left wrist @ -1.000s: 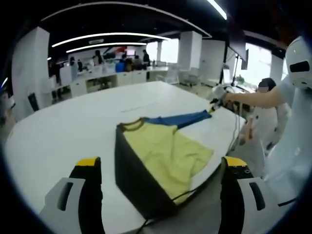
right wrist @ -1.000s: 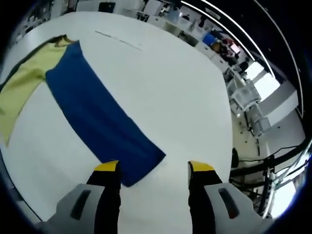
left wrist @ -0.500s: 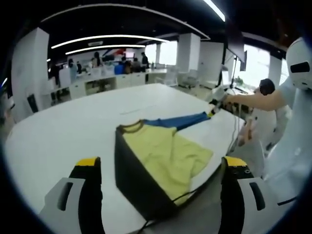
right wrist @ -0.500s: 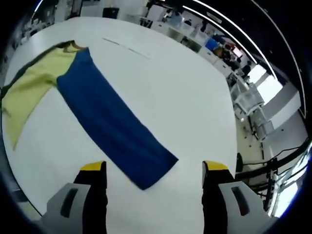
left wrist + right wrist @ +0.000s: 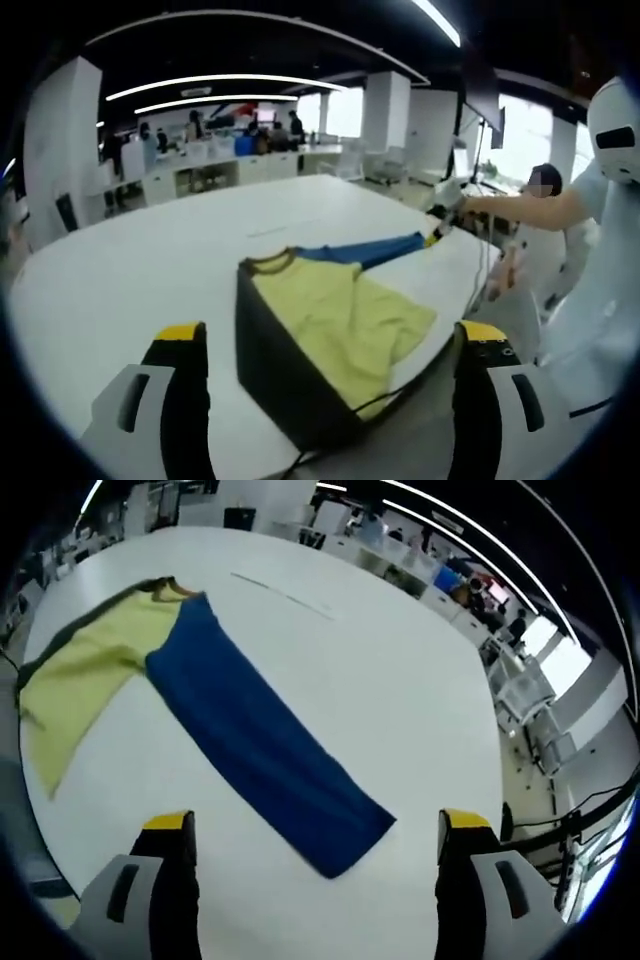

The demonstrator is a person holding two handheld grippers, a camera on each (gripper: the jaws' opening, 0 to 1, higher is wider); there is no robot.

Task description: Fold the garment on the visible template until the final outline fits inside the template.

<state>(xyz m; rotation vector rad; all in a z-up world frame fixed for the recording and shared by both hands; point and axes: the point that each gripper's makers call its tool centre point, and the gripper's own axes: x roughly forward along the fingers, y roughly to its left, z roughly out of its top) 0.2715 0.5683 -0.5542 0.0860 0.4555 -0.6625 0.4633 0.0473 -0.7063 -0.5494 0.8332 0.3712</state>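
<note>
Since the earlier frames, the right gripper (image 5: 312,830) has drawn back from the blue end of the garment and its jaws have spread wider; the blue hem that lay by the left jaw then now lies free on the table between and ahead of them, gripped by nothing.

Largest in both views is the white table (image 5: 130,270) (image 5: 370,680), broad and round-edged, with an open office behind it: desks, pillars and ceiling light strips.

Next comes the garment (image 5: 340,310) (image 5: 250,740), spread flat on the table. It has a yellow section (image 5: 95,660), a long blue panel (image 5: 270,755) stretched out straight, and a dark panel (image 5: 275,370) with a brown collar (image 5: 268,258). In the left gripper view the dark panel is nearest the camera and the blue strip runs away toward the table's far edge.

A person's arm (image 5: 530,207) reaches in from the right of the left gripper view, holding the right gripper (image 5: 442,225) just beside the blue end.

The left gripper (image 5: 330,345) hovers near the dark panel, jaws wide apart and empty.
</note>
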